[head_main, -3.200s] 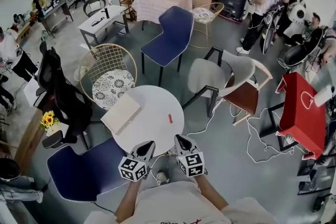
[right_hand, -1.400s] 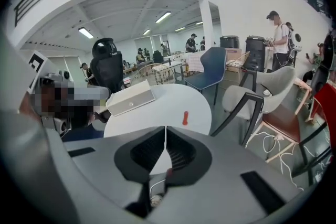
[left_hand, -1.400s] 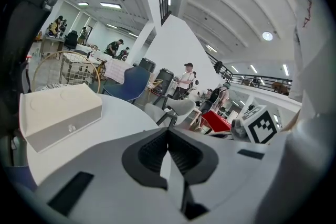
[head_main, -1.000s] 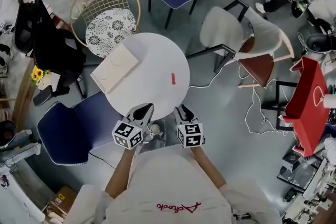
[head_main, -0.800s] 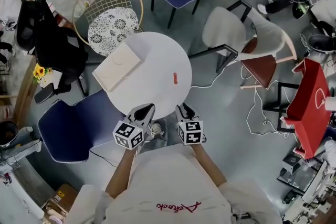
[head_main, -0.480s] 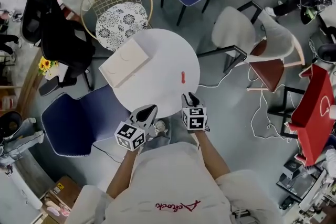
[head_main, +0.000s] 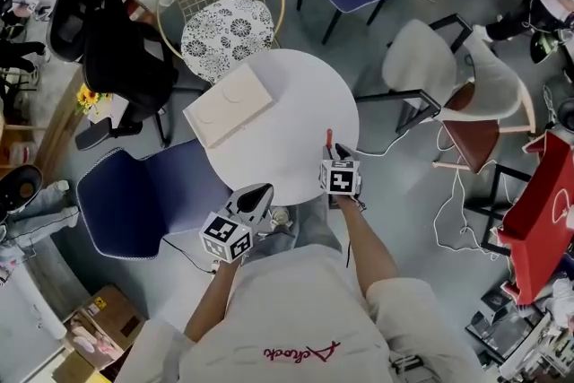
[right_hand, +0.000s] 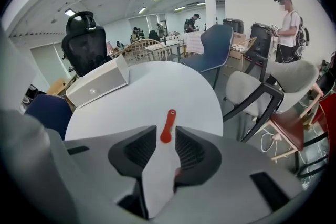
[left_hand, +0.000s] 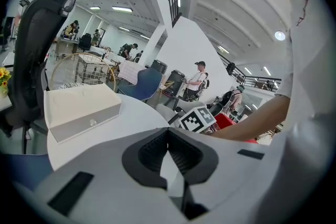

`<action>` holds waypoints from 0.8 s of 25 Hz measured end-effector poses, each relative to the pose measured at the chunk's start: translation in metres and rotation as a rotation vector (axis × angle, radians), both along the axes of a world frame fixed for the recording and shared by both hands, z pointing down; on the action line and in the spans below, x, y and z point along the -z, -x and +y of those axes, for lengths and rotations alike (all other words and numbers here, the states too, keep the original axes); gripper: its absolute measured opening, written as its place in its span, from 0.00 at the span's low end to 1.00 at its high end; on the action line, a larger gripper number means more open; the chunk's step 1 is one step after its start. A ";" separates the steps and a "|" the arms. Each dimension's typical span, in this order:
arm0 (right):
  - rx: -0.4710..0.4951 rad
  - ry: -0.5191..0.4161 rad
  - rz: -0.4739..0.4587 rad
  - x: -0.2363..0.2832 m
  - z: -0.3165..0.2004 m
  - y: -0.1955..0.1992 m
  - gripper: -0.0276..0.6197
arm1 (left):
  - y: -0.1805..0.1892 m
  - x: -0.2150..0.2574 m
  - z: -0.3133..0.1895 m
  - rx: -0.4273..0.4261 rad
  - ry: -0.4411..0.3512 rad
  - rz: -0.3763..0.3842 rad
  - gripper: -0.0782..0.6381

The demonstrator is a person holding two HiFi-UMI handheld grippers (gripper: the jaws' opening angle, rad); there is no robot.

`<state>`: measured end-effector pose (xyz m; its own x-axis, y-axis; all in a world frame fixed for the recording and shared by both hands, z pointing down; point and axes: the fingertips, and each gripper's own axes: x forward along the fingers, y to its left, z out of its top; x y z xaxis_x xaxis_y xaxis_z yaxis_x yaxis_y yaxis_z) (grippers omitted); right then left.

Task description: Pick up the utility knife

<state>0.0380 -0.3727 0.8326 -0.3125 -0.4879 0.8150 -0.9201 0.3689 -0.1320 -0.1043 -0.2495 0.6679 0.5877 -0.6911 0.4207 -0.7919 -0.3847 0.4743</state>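
Note:
The red utility knife [head_main: 329, 137] lies on the round white table [head_main: 287, 94] near its right front edge. My right gripper [head_main: 338, 156] is over the table right behind it. In the right gripper view the knife [right_hand: 168, 123] points away from me, its near end between the slightly parted jaws of the open right gripper [right_hand: 163, 140]. My left gripper [head_main: 254, 195] hangs at the table's front edge, left of the right one. In its own view the left gripper [left_hand: 168, 136] has its tips together with nothing between them.
A flat white box [head_main: 229, 106] lies on the table's left side. Chairs ring the table: a blue one [head_main: 134, 202] at front left, a wire one with a patterned cushion [head_main: 224, 22] behind, a grey one [head_main: 430, 58] at right. Cables [head_main: 457, 193] lie on the floor.
My right gripper has moved forward over the table up to the knife, whose near end is now between its jaws. The left gripper has stayed back at the table's edge.

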 end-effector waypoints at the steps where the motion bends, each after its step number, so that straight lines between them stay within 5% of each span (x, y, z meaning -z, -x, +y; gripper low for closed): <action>1: -0.003 0.003 0.005 -0.002 -0.004 0.000 0.23 | 0.000 0.000 0.000 0.005 0.003 0.001 0.13; 20: -0.027 0.049 0.119 -0.014 -0.020 0.005 0.15 | 0.014 -0.005 0.005 0.048 0.023 -0.005 0.13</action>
<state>0.0331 -0.3922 0.8469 -0.1994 -0.4533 0.8688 -0.9398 0.3396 -0.0386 -0.1187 -0.2446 0.6730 0.5515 -0.7087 0.4400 -0.8118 -0.3347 0.4785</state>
